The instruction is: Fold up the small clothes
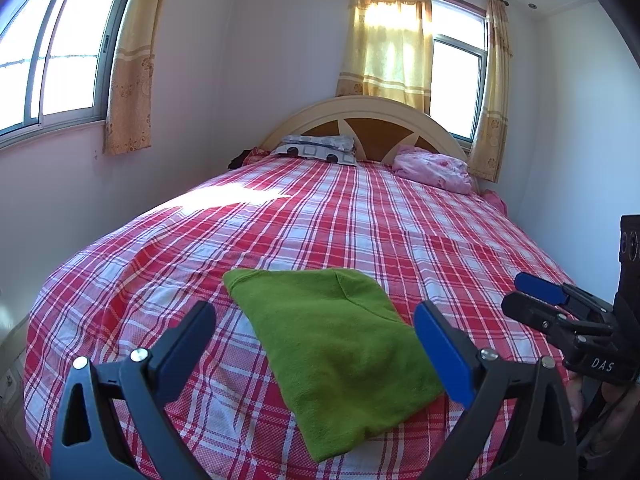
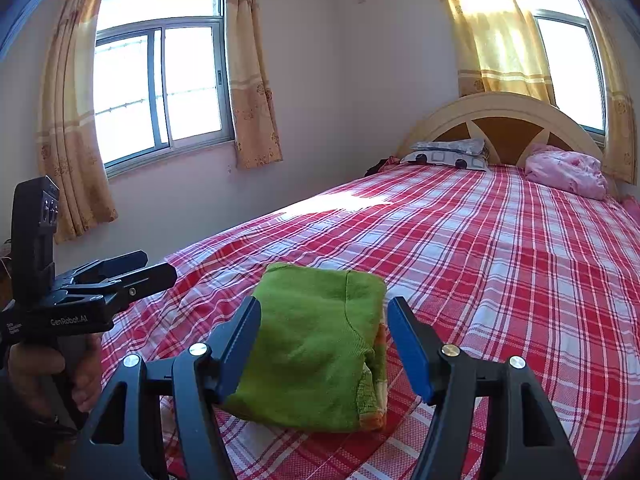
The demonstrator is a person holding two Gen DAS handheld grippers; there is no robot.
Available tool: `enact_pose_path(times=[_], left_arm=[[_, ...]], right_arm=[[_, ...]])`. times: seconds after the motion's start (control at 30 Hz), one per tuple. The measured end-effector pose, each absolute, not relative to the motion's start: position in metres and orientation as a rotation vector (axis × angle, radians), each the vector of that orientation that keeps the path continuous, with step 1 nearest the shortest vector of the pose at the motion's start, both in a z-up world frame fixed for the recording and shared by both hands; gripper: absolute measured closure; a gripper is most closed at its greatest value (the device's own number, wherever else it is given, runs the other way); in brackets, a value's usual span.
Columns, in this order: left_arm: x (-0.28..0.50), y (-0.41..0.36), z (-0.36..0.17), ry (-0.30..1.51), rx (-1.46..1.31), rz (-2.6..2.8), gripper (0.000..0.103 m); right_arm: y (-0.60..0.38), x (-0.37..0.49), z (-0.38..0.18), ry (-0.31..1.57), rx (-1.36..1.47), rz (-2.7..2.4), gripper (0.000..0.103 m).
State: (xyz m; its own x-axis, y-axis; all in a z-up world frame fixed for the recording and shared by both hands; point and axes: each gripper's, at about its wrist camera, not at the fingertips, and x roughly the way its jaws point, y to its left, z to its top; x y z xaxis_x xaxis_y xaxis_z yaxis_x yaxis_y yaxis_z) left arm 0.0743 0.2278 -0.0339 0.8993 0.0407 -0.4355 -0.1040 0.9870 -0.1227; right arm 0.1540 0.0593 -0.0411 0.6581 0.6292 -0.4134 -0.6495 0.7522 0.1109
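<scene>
We have the green garment (image 1: 332, 356) lying folded into a compact rectangle near the foot of the bed (image 1: 400, 220), on the red-and-white plaid sheet, well apart from the patterned pillow (image 1: 316, 150) and the pink bundle (image 1: 434, 168) by the headboard. It looks to us like a soft, fuzzy knit, perhaps fleece or a small sweater: light, limp, with no stiffness of its own, and likely to sag or come unfolded if lifted by one corner. An orange-tinged hem shows at its near right edge in the right wrist view, where the layers stack up. Our left claw (image 1: 316, 344) stands wide open and holds nothing, its fingers either side of the cloth as the camera sees it and, as far as we can judge, poised above it, not touching. Our right claw (image 2: 324, 344) is likewise parted, empty, framing the bundle the same way. We judge the fabric grippy, not slippery, so a pinch should hold; the best purchase is on a folded edge, catching all layers together, with both claws at opposite ends to keep the stack flat.
</scene>
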Motion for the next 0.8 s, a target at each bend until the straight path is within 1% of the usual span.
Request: enact_pose_path(times=[0.5, 0.8], left_arm=[[0.0792, 0.2261, -0.0374, 0.481, -0.123, 0.082, 0.0], [0.0761, 0.2239, -0.0312, 0.458, -0.091, 0.128, 0.0]], right_arm=[[0.0562, 0.1494, -0.0413, 0.429, -0.04, 0.721, 0.036], [0.055, 0.1471, -0.043, 0.427, -0.038, 0.717, 0.036]])
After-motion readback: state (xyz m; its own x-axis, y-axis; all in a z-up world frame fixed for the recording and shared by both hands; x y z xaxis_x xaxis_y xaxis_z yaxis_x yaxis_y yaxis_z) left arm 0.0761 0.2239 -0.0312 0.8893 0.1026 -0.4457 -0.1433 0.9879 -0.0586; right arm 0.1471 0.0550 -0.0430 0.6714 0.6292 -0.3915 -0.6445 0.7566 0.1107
